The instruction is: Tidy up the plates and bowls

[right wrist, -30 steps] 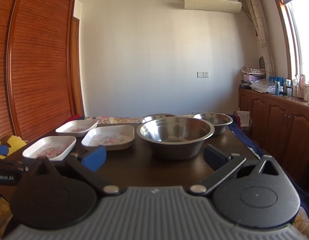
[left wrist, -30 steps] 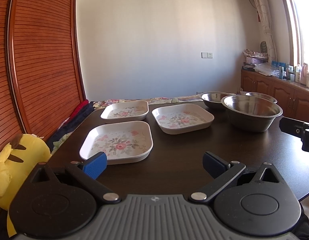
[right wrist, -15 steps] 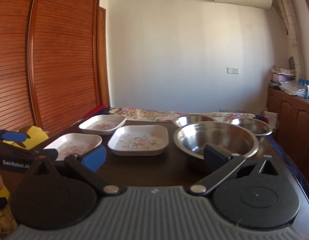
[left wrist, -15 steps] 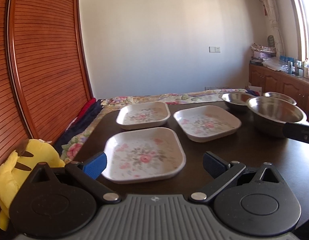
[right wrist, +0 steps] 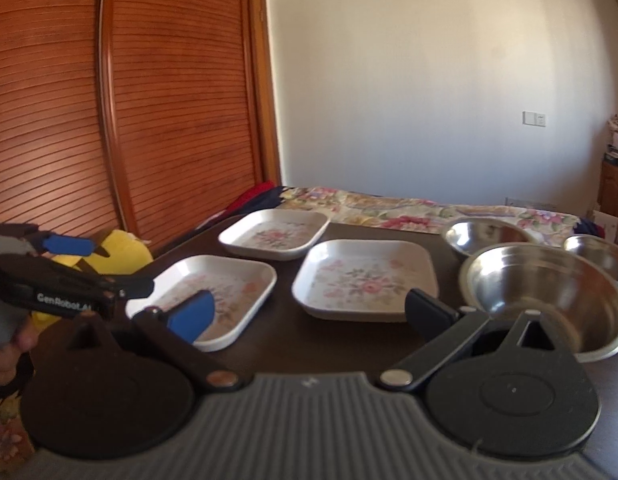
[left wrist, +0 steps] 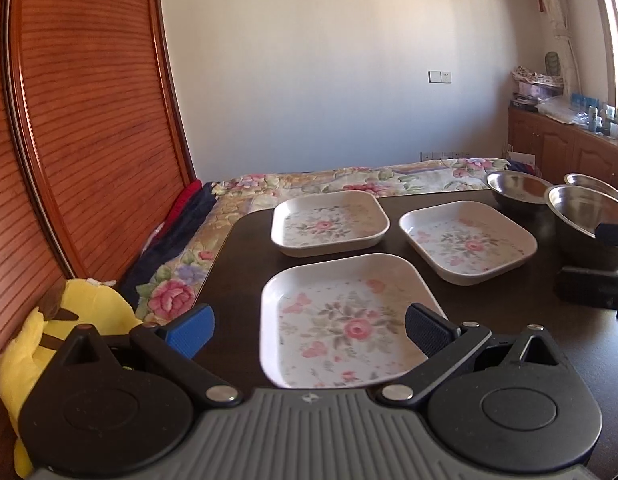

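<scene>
- Left gripper point(left wrist: 309, 326): fingers spread wide and empty, poised over the near edge of the nearest floral plate point(left wrist: 345, 320). The blue pad point(left wrist: 191, 330) hangs past the plate's left rim, the black pad point(left wrist: 427, 330) above its right part. Risk: a closure from this stance likely misses the thin rim, or pushes the plate across the dark table point(left wrist: 237, 280).
- Right gripper point(right wrist: 309, 314): fingers likewise apart, holding nothing, aimed between the near-left plate point(right wrist: 213, 292) and the middle plate point(right wrist: 365, 276). The left tool point(right wrist: 69, 280) works just beside it; a shared target plausibly brings the two tools into collision.
- Large steel bowl point(right wrist: 545, 292): stands at near right, just beside the black finger point(right wrist: 429, 314). A sideways sweep could knock it; its smooth curved wall probably slips from a pinch.
- Far plate point(left wrist: 329, 224): sits near the table's far edge, with the floral bedding point(left wrist: 349, 180) beyond. A shove could send it off.
- Two smaller steel bowls point(right wrist: 485, 238) point(right wrist: 597, 254): behind the large one, close together. Nesting them carelessly may clatter or tip one.
- All three plates and three bowls lie separate; no stacking has begun, by this view.
</scene>
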Available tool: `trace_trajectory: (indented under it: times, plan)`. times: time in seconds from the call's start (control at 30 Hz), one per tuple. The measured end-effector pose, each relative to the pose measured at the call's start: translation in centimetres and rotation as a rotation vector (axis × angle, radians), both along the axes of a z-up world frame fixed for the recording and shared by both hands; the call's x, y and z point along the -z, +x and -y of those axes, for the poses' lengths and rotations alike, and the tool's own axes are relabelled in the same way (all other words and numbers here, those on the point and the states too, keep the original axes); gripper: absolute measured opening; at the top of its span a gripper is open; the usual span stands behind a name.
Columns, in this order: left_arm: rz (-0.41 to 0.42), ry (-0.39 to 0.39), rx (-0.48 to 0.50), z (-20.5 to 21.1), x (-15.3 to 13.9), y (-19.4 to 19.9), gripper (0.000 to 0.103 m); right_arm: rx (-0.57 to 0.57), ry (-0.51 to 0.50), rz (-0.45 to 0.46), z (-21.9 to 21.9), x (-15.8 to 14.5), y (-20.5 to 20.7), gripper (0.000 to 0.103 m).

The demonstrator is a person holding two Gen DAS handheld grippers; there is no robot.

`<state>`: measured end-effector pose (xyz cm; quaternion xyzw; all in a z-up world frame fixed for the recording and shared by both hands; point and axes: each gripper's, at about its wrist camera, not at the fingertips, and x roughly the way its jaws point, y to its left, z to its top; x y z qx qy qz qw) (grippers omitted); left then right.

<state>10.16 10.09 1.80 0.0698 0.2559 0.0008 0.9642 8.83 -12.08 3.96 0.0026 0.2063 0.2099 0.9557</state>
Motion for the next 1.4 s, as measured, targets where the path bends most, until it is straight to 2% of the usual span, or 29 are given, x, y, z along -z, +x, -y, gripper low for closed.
trace_trajectory:
  times: [0.17,0.3,0.67,0.77,0.9,1.0,1.23,1.4]
  plan:
    - [-0.030,-0.020,-0.033,-1.8,0.4,1.3,0.103,-0.050,0.000,-0.030,-1.5,0.3,0.9,0.100]
    - [-0.055,-0.058,-0.024,-3.4,0.8,2.3,0.103,-0.077,0.004,-0.072,-2.3,0.7,1.9,0.094]
    - [-0.078,-0.042,0.007,-5.2,1.8,4.7,0.103,-0.148,0.038,-0.176,-4.9,1.6,4.5,0.081]
    - [-0.058,-0.054,0.002,-5.9,2.1,5.1,0.103,-0.158,0.039,-0.202,-5.5,1.9,4.9,0.079]
    - [-0.074,-0.110,0.021,-7.1,2.3,5.6,0.103,-0.165,0.028,-0.215,-6.1,2.2,5.3,0.079]
    - [-0.083,-0.104,0.020,-7.4,2.6,5.9,0.103,-0.169,0.021,-0.224,-6.4,2.5,5.5,0.079]
    - [-0.136,-0.129,0.039,-8.0,3.1,6.9,0.103,-0.173,0.019,-0.261,-7.0,3.2,6.3,0.068]
    - [-0.149,-0.124,0.055,-7.8,3.2,7.2,0.102,-0.170,0.025,-0.280,-7.2,3.5,6.9,0.065]
